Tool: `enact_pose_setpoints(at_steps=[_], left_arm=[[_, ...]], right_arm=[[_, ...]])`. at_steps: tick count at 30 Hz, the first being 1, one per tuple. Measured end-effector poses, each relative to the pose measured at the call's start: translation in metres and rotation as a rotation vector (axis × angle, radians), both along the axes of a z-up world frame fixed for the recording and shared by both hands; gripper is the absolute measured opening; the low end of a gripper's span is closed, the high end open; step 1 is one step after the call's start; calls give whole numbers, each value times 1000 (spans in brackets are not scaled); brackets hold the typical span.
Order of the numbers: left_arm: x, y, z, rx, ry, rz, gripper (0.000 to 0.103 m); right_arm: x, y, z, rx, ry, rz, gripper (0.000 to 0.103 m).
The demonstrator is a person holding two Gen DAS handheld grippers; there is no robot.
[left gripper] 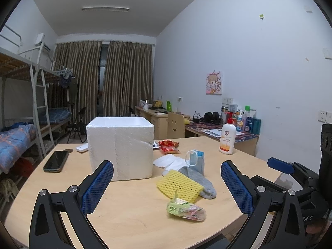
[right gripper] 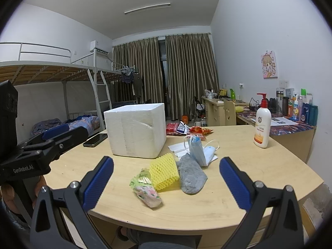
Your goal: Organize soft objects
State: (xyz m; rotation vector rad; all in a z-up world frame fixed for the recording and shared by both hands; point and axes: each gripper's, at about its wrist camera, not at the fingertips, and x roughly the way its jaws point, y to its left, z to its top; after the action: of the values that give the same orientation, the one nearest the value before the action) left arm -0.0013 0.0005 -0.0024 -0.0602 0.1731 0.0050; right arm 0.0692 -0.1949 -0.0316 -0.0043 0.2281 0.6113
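Right now the soft things lie in a small heap just ahead of the right gripper point(right gripper: 166, 183), between its two blue pads. The green tissue pack point(right gripper: 145, 187) is nearest, with its long side pointing away and a bit left. The yellow foam net point(right gripper: 165, 171) touches the gray sock point(right gripper: 191, 175) behind it. The white foam box point(right gripper: 134, 129) stands farther off, to the left. Both grippers are wide open and hold nothing. The left gripper point(left gripper: 167, 186) looks about as near.

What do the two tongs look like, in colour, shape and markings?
Both the left tongs and the right tongs have black angular frames, silver screws at the joints and two fingers with blue diamond-textured pads. The right wrist view shows white "GenRobot.AI" lettering on the left one's side. No cables or sleeves are visible.
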Motion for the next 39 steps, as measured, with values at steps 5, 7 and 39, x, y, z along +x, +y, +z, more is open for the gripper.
enact_pose_setpoints(at_steps=[5,7,39], left_arm=[[1,-1,-1,4,0,1,103],[0,-1,-2,7,3,-4,103],[14,-1,-14,-5,33,-49,103]], right_arm=[[0,0,0,-5,2,0,103],[0,-1,1,-1,3,0,103],[19,-5,-10,1,51,-8,103]])
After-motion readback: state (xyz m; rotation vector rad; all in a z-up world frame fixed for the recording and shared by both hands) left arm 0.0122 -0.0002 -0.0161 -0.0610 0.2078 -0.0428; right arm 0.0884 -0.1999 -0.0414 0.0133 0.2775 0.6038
